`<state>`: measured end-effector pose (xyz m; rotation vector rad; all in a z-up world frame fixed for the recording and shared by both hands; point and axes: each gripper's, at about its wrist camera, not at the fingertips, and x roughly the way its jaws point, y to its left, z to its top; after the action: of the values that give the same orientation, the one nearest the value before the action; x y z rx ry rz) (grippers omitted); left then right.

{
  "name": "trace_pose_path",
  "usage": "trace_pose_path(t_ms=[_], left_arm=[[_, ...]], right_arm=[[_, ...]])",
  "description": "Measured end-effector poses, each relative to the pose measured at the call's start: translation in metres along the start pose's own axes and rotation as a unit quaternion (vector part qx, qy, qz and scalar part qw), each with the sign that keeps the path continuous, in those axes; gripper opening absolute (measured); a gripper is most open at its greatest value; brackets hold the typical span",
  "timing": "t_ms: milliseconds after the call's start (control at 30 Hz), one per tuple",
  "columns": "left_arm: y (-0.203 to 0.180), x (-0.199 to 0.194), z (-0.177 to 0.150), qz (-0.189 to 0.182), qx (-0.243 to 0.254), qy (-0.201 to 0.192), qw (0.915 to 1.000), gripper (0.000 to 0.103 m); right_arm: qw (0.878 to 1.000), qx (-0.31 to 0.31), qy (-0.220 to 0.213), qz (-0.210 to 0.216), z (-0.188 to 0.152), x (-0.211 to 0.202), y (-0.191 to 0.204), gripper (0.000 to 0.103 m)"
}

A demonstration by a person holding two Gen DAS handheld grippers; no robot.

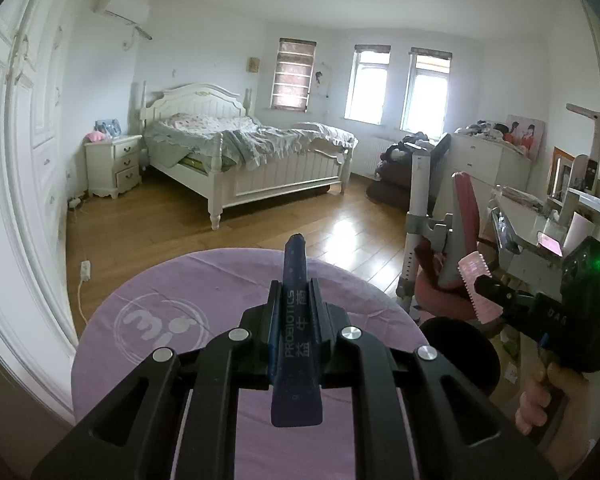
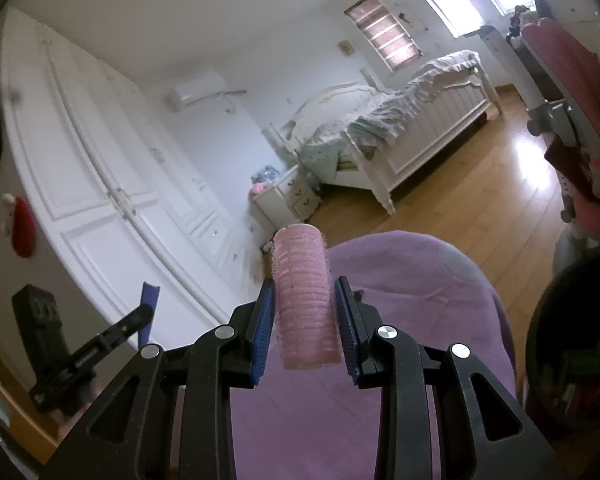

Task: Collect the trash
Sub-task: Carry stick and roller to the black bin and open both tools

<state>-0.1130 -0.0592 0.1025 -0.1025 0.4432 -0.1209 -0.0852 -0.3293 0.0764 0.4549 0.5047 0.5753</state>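
Now left gripper clamped on blue probiotics sachet, right gripper clamped on pink hair roller, both above purple round cushion

Black claw, silver bolts, blue pads

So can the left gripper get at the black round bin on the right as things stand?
Probably yes: the left gripper, shut on the blue sachet, is above the purple tabletop; the bin sits just past its edge, though the right gripper hovers nearby.
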Motion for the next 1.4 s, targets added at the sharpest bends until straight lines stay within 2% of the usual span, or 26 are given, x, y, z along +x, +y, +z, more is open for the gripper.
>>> trace_pose_path(t_ms=[167, 333, 467, 600, 733, 867, 967, 1133, 1167, 1233, 1267, 1300, 1333, 1367, 1400], left_arm=[[-0.008, 0.005, 0.0, -0.001, 0.008, 0.006, 0.9999, 0.014], [-0.021, 0.016, 0.002, -0.019, 0.023, 0.012, 0.9995, 0.014], [-0.038, 0.029, 0.001, -0.051, 0.03, 0.016, 0.9981, 0.014], [-0.065, 0.054, -0.003, -0.1, 0.041, 0.023, 0.9939, 0.016], [-0.097, 0.088, -0.013, -0.172, 0.041, 0.048, 0.9831, 0.016], [-0.141, 0.125, -0.023, -0.238, 0.053, 0.079, 0.9667, 0.015], [-0.177, 0.148, -0.027, -0.274, 0.068, 0.096, 0.9544, 0.015], [-0.23, 0.181, -0.032, -0.315, 0.091, 0.12, 0.9369, 0.017], [-0.239, 0.187, -0.032, -0.321, 0.095, 0.125, 0.934, 0.02], [-0.253, 0.199, -0.033, -0.326, 0.098, 0.135, 0.9308, 0.042], [-0.259, 0.205, -0.033, -0.328, 0.098, 0.142, 0.929, 0.076], [-0.262, 0.207, -0.033, -0.324, 0.096, 0.14, 0.9306, 0.09], [-0.264, 0.208, -0.033, -0.317, 0.095, 0.132, 0.9343, 0.098], [-0.266, 0.208, -0.033, -0.313, 0.097, 0.128, 0.9361, 0.098], [-0.267, 0.207, -0.033, -0.311, 0.102, 0.132, 0.9356, 0.098]], right_arm=[[1.0, 0.01, -0.004, -0.001, -0.002, -0.001, -0.008, 0.031], [1.0, 0.024, -0.01, -0.009, -0.001, -0.008, -0.024, 0.031], [0.999, 0.032, -0.017, -0.024, 0.001, -0.019, -0.037, 0.031], [0.998, 0.046, -0.028, -0.046, 0.001, -0.033, -0.06, 0.031], [0.994, 0.065, -0.04, -0.078, 0.0, -0.049, -0.09, 0.031], [0.987, 0.09, -0.048, -0.12, -0.004, -0.063, -0.128, 0.031], [0.98, 0.115, -0.053, -0.152, -0.009, -0.075, -0.161, 0.031], [0.967, 0.151, -0.061, -0.195, -0.016, -0.093, -0.208, 0.031], [0.965, 0.157, -0.061, -0.203, -0.017, -0.096, -0.217, 0.031], [0.958, 0.169, -0.058, -0.225, -0.018, -0.099, -0.235, 0.035], [0.955, 0.176, -0.056, -0.234, -0.02, -0.1, -0.24, 0.044], [0.95, 0.185, -0.057, -0.246, -0.022, -0.102, -0.246, 0.054], [0.946, 0.19, -0.059, -0.255, -0.024, -0.105, -0.25, 0.057], [0.944, 0.193, -0.059, -0.261, -0.025, -0.105, -0.252, 0.062], [0.943, 0.194, -0.059, -0.264, -0.027, -0.107, -0.255, 0.062]])
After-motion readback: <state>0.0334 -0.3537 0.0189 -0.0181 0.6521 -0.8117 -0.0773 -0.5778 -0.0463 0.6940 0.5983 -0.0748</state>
